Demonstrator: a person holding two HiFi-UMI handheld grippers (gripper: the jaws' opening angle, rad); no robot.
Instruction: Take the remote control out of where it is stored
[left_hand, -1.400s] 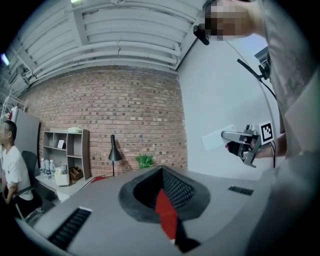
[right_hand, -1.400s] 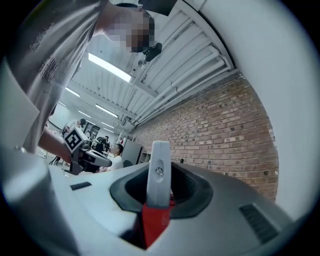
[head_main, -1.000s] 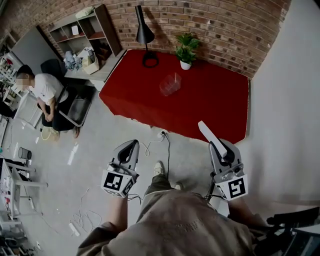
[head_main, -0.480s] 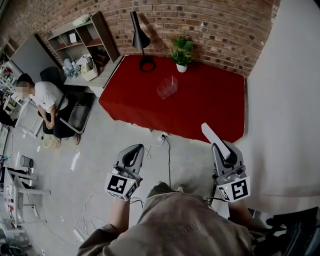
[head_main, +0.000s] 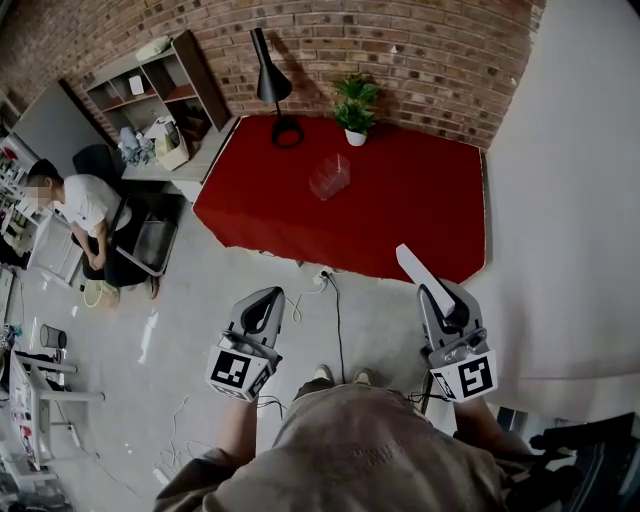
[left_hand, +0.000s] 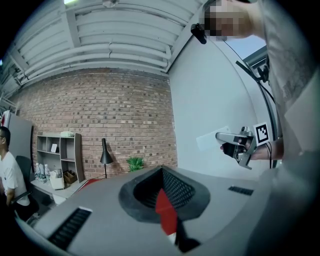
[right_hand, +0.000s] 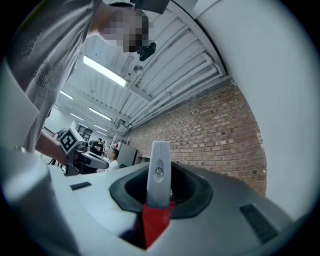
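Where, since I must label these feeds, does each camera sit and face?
Head view: on the person's head, looking steeply down at floor and red table; shows the left gripper, and the right gripper holding the remote.
Left gripper view: on that gripper, looking level along its closed jaws at the brick wall.
Right gripper view: on that gripper, tilted slightly up along the remote toward wall and ceiling.
Shared: each gripper view shows the other gripper; all show the wall.
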